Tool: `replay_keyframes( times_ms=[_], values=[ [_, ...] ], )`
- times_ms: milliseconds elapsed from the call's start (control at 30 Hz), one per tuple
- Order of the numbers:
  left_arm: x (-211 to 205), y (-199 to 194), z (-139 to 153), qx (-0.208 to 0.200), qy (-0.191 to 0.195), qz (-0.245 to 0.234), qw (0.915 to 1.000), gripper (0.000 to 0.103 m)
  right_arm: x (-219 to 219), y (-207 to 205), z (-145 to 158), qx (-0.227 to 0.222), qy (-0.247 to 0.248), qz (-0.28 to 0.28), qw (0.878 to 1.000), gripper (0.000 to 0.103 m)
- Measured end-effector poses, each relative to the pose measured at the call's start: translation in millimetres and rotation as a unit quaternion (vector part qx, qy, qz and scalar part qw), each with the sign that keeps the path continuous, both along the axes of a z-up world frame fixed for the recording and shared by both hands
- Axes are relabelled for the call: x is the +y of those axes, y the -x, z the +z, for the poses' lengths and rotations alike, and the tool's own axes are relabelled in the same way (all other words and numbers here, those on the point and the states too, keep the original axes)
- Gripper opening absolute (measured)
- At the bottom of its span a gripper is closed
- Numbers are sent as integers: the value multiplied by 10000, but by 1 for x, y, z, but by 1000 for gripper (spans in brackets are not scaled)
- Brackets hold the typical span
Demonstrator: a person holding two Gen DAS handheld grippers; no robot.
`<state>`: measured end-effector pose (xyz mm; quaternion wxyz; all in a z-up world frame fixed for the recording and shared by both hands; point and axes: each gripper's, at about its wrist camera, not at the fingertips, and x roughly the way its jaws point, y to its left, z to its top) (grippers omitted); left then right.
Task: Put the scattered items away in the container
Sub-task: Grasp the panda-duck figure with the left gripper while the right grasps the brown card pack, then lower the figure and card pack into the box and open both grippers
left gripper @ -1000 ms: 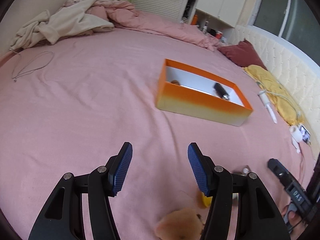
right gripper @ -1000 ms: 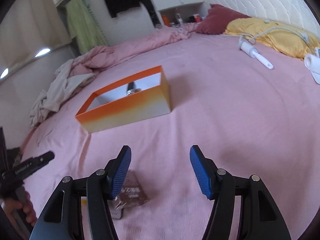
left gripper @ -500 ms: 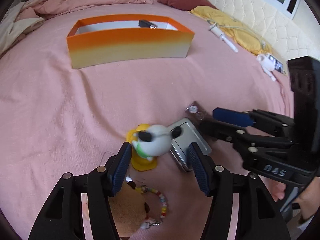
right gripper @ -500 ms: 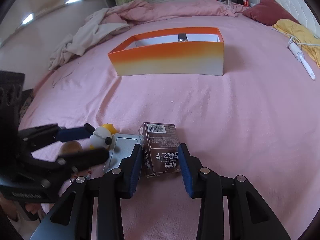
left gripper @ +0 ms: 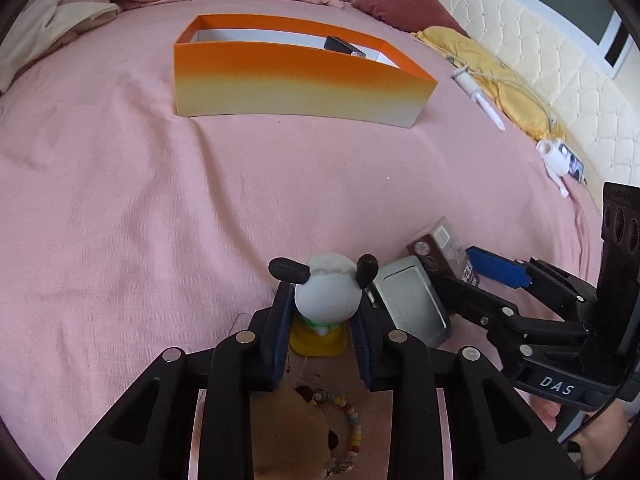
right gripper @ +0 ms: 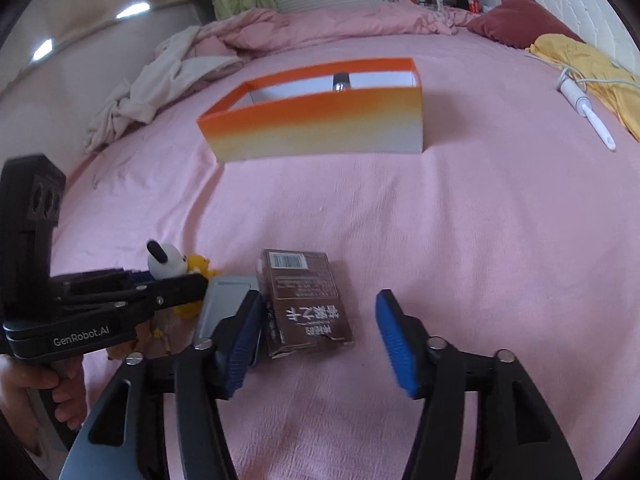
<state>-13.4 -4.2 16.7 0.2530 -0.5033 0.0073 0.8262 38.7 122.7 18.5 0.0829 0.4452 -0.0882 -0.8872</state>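
The left tongs [left gripper: 323, 330] are closing on the small white round-headed toy figure with black ears and a yellow base [left gripper: 326, 298], pinched at its neck; lift it straight up so it clears the grey metal tin [left gripper: 414, 306] touching its right, then carry it to the orange-to-cream cardboard box [left gripper: 296, 80] well ahead on the pink bed [left gripper: 160, 208]. The right tongs [right gripper: 320, 344] are opening, spread around the brown printed carton [right gripper: 306, 300]; centre them on it before squeezing.

pink bed [left gripper: 160, 208] (quilted headboard [left gripper: 532, 36])
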Motion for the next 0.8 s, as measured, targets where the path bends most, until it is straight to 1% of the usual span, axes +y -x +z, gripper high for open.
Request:
replay_keyframes(
  times_ms=[33, 67, 133, 167, 267, 433, 567, 633, 700, 800],
  values=[
    [0, 0, 1, 25, 25, -13, 10000, 29, -2, 0, -6, -32, -44, -23, 10000, 45],
    [0, 0, 1, 31, 9, -6, 10000, 29, -2, -1, -8, -5, -80, -71, 9999, 42],
    [-2, 1, 2, 29, -59, 28, 10000, 29, 4, -4, -9, 76, 91, -148, 9998, 41],
    [-3, 1, 3, 68, -53, 43, 10000, 29, 9, -3, -8, 80, 276, -231, 9993, 40],
    [-6, -1, 12, 296, 48, 117, 9995, 29, 27, -4, -5, 142, 698, -530, 9961, 40],
    [-15, 3, 34, 538, -306, 183, 9979, 29, 41, -8, 5, 456, 674, -800, 9935, 41],
    [-12, 21, 54, 685, -262, 207, 9971, 29, 45, -8, 12, 658, 592, -973, 9913, 41],
    [-9, 36, 67, 790, -225, 205, 9964, 29, 43, 2, 22, 763, 638, -919, 9908, 41],
    [-2, 56, 80, 897, -88, 213, 9957, 29, 39, 20, 38, 914, 618, -793, 9907, 41],
    [10, 92, 93, 982, 16, 283, 9948, 29, 36, 58, 69, 1135, 429, -663, 9904, 41]
  ],
)
